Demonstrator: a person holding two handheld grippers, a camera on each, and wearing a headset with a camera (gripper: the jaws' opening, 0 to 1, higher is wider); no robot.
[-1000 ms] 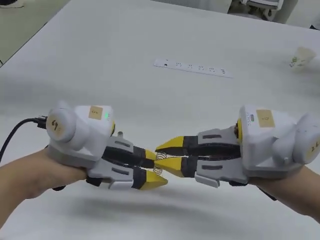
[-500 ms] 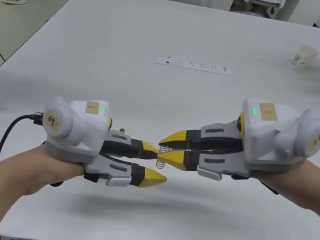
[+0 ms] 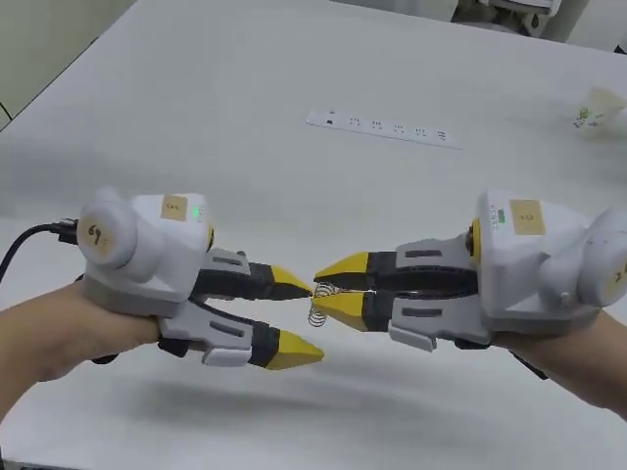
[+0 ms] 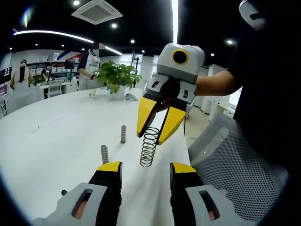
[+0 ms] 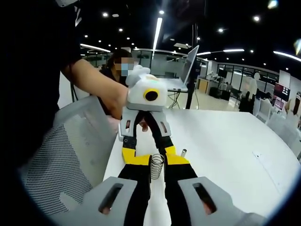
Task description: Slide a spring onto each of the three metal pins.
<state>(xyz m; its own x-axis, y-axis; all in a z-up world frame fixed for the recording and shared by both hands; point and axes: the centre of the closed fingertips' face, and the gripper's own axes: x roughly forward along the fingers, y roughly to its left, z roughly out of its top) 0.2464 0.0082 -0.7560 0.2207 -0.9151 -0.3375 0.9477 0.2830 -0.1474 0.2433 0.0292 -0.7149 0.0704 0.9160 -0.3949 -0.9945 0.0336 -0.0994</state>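
My right gripper [image 3: 321,288] is shut on a bare wire spring [image 4: 149,147], which hangs from its yellow tips [image 4: 141,127]. Facing it from the left, my left gripper [image 3: 314,319] stands open, its jaws spread on either side of the spring without touching it. In the left gripper view, two upright pins wearing springs [image 4: 123,134] [image 4: 104,154] stand on the white table [image 4: 56,141] just behind the held spring. A small bare pin [image 5: 183,152] stands on the table beside my right gripper [image 5: 156,162] and the spring [image 5: 156,167].
A white power strip [image 3: 382,129] lies across the far table and a crumpled paper cup [image 3: 598,106] sits at the far right. A black cable [image 3: 24,257] trails left. A mesh chair [image 4: 225,150] stands by the table edge. People and a plant [image 4: 117,75] are in the background.
The left gripper has drawn back slightly to the left and its jaws have spread wider. The right gripper has risen a little, keeping the spring.
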